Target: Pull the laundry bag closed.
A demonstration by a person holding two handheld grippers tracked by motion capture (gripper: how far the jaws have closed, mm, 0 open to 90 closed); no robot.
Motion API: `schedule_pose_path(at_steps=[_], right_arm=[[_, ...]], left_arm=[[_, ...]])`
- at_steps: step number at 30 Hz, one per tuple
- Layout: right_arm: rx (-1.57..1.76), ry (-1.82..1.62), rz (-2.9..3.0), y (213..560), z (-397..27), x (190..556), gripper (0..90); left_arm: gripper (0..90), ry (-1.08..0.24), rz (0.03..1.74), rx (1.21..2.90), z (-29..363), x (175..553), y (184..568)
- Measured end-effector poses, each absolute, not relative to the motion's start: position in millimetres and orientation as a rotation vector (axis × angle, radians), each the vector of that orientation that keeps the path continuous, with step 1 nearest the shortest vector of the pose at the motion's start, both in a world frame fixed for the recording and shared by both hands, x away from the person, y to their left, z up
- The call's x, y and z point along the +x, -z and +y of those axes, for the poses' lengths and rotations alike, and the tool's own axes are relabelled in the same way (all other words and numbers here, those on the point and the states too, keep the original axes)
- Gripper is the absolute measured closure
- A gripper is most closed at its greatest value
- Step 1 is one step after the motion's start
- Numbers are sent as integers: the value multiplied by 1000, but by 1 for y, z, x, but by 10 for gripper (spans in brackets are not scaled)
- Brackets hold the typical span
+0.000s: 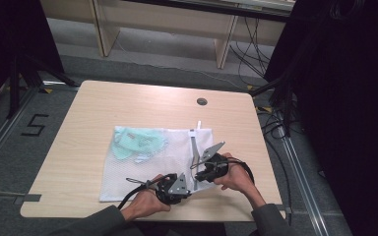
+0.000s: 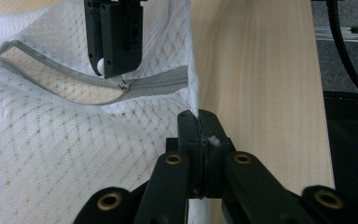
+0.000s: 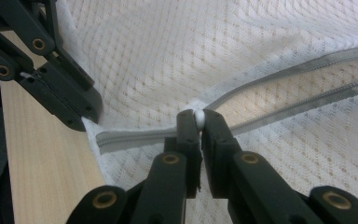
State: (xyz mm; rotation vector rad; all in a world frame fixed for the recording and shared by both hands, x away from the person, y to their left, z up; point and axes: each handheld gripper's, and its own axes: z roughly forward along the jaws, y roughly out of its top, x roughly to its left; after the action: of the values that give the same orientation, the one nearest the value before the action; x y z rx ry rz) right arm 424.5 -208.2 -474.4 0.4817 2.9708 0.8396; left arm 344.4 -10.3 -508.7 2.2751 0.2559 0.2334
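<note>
Left claw (image 2: 199,122) pinches mesh bag (image 1: 142,162) corner; right claw (image 3: 198,121) grips zipper pull (image 3: 198,116). Zipper (image 2: 154,85) mostly open.

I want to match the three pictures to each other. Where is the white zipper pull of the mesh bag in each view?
High view: too small to tell; it is where the right tool meets the mesh bag.
Left gripper view: the zipper pull is at top centre-left, in the right tool.
Right gripper view: centre, pinched by that tool.
Shared landmark: the grey zipper.
</note>
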Motion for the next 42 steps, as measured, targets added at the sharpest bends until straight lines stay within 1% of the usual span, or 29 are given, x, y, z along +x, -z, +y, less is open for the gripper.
schedule_pose_path(at_steps=[2, 6, 8, 10, 15, 18, 19, 21, 22, 23, 25, 26, 31, 33, 34, 35, 36, 37, 39, 40, 42], right_arm=[[572, -832, 2985, 475, -207, 422, 868], [531, -833, 2979, 476, -207, 426, 868], [567, -837, 2984, 476, -208, 427, 868], [552, -839, 2977, 477, -208, 428, 868], [577, -828, 2957, 476, -207, 433, 868], [533, -834, 2951, 476, -207, 438, 868], [579, -831, 2953, 476, -206, 438, 868], [545, -836, 2942, 476, -206, 442, 868], [580, -836, 2945, 475, -207, 442, 868], [552, -842, 2940, 475, -207, 445, 868], [555, -832, 2926, 474, -207, 447, 868], [562, -843, 2930, 474, -207, 448, 868], [559, -853, 2919, 473, -209, 452, 868], [564, -861, 2920, 474, -209, 453, 868], [537, -861, 2915, 474, -209, 455, 868], [561, -855, 2912, 474, -209, 455, 868], [561, -855, 2912, 474, -209, 455, 868], [547, -855, 2907, 475, -209, 458, 868], [568, -855, 2911, 475, -209, 460, 868], [575, -855, 2913, 475, -209, 460, 868], [556, -849, 2900, 475, -208, 463, 868]], left_arm=[[890, -234, 255, 2277, -10, 345, 509], [889, -234, 250, 2284, -10, 345, 509], [889, -239, 212, 2317, -8, 348, 507], [890, -224, 268, 2266, -10, 346, 509], [890, -227, 265, 2268, -9, 345, 509], [890, -229, 260, 2272, -9, 346, 508], [890, -229, 260, 2272, -9, 346, 508], [890, -228, 265, 2267, -9, 346, 508], [890, -232, 255, 2268, -8, 346, 508], [890, -236, 224, 2306, -7, 348, 506], [890, -229, 267, 2263, -9, 346, 507], [890, -240, 226, 2303, -6, 348, 505], [890, -235, 231, 2298, -6, 348, 505], [890, -218, 277, 2260, -8, 346, 506], [890, -219, 270, 2262, -7, 346, 506], [890, -239, 216, 2309, -5, 349, 504], [890, -239, 216, 2309, -5, 349, 504], [890, -232, 265, 2276, -6, 348, 506], [890, -238, 238, 2300, -4, 350, 504], [890, -229, 267, 2273, -5, 349, 505], [890, -228, 265, 2269, -5, 348, 505]])
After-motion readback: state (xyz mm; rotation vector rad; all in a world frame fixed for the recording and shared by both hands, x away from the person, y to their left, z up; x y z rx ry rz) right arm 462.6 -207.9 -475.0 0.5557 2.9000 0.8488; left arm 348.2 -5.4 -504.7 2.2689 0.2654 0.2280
